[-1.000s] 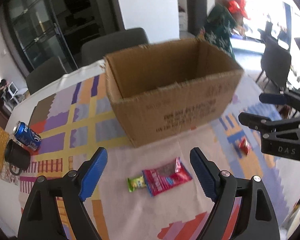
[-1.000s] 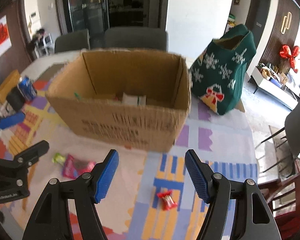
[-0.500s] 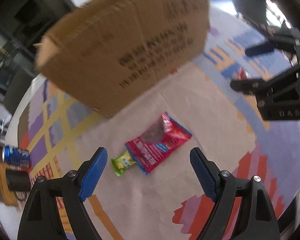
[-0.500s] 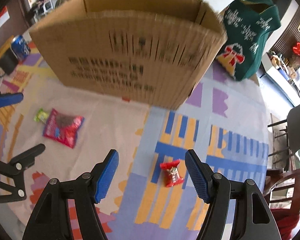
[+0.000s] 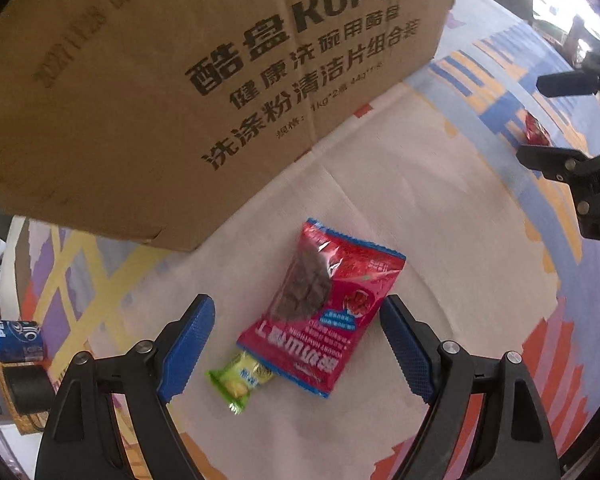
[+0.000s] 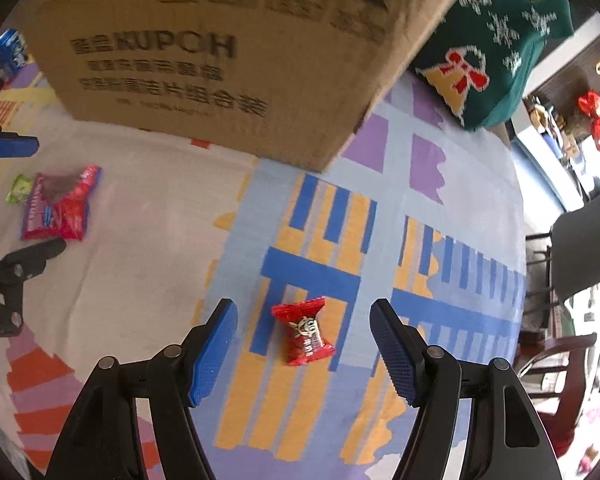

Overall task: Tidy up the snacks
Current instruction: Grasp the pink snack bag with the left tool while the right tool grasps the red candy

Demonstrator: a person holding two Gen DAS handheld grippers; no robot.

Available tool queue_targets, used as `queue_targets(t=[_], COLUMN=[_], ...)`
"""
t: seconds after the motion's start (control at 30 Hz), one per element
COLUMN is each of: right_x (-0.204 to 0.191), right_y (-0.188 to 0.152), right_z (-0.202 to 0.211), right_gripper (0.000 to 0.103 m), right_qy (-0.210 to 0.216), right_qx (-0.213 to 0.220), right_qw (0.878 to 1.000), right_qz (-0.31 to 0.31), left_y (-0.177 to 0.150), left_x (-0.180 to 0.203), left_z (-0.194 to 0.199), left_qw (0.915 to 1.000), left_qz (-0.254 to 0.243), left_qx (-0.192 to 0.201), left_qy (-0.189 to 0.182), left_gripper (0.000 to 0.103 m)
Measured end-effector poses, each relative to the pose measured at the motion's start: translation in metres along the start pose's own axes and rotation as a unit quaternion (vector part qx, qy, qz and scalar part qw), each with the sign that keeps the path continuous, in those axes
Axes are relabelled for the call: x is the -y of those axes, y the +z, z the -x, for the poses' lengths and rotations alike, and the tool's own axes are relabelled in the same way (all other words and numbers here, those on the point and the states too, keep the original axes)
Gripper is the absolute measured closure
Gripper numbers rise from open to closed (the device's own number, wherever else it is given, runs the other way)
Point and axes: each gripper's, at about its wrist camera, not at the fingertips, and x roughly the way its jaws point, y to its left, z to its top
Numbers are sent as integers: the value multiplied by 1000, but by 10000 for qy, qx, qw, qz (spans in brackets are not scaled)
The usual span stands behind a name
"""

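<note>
A pink-red snack packet (image 5: 324,308) lies flat on the patterned tablecloth, and a small green candy (image 5: 240,380) pokes out from under its lower left corner. My left gripper (image 5: 296,344) hangs open just above them, its blue pads either side of the packet without touching. A small red wrapped candy (image 6: 304,330) lies on the blue and orange stripes, between the open pads of my right gripper (image 6: 304,352). A brown cardboard box (image 5: 172,80) with printed lettering stands behind both snacks. The same packet (image 6: 60,204) shows at the left of the right wrist view.
A blue soda can (image 5: 16,340) and a dark mug (image 5: 28,388) stand at the table's left edge. A green knitted Christmas bag (image 6: 496,48) sits right of the box. A dark chair (image 6: 580,248) stands beyond the table's right edge.
Both grippers have come down and tipped to point at the table. The snacks now look larger and sit between the pads, and the box fills the top of each view. Jaw gaps are unchanged.
</note>
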Motion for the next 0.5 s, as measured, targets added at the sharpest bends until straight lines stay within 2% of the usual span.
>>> queue_targets(t=[0.13, 0.17, 0.2, 0.3, 0.37, 0.47, 0.5], right_x=[8, 10, 12, 19, 23, 27, 26], right_y=[2, 2, 3, 2, 2, 0, -1], right_z=[-9, -11, -13, -19, -23, -26, -25], right_gripper=[34, 35, 39, 54, 57, 73, 74], right_qy=[20, 59, 101, 248, 346, 493, 571], right_qx=[-3, -6, -9, -40, -31, -11, -7], right_qw=[10000, 9999, 9998, 9993, 9989, 9983, 9978], right_qz=[-88, -119, -168, -288, -310, -322, -334], left_y=[3, 3, 3, -1, -3, -7, -8], left_x=[-4, -5, -5, -4, -2, 2, 2], left_z=[-2, -2, -2, 0, 2, 6, 6], left_qw=[9997, 9995, 9990, 9980, 9971, 9950, 9939], left_qz=[160, 198, 251, 403, 496, 647, 705], left_qx=[30, 32, 20, -34, -72, -90, -91], left_qy=[-191, -262, -358, -492, -576, -762, -842], left_gripper=[23, 29, 37, 50, 56, 59, 59])
